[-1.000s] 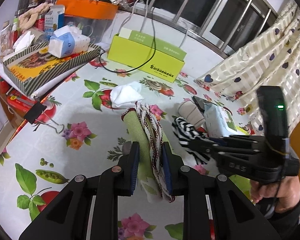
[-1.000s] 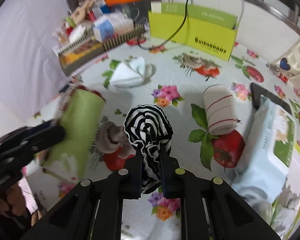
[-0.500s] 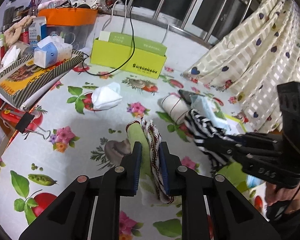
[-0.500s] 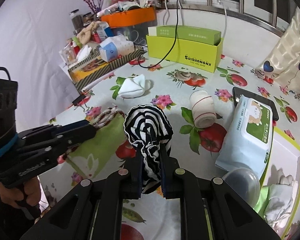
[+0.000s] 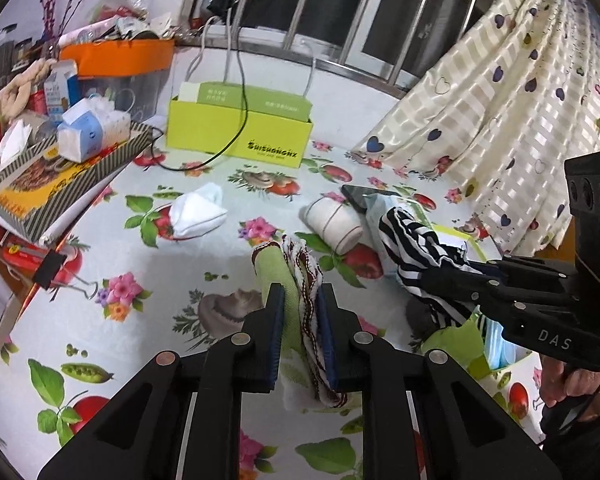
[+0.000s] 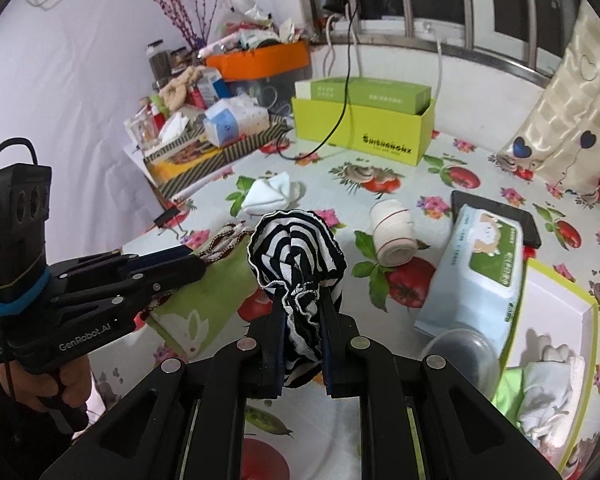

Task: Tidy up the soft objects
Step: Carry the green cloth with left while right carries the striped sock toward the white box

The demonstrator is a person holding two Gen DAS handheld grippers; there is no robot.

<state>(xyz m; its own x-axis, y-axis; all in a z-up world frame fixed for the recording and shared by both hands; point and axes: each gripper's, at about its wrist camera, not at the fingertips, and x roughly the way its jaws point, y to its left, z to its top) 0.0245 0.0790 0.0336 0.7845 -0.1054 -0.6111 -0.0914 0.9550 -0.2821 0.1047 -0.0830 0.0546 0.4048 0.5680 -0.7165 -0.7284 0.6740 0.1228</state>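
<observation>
Now green cloth [image 5: 277,276] sits pinched inside left gripper [image 5: 300,320].

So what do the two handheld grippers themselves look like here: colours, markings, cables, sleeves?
Both are matte black with silver rivets and dark blue pads. The left gripper reads "GenRobot.AI", has a blue band around its upright three-lens block and a black cable looping from the top. The right gripper shows "DAS" lettering, a similar three-lens block and a thin cable. Both sleeves look dark.

The white box [image 6: 556,320] at four o'clock runs off the picture's edge; the wipes pack [image 6: 480,264] hides its near side.
</observation>
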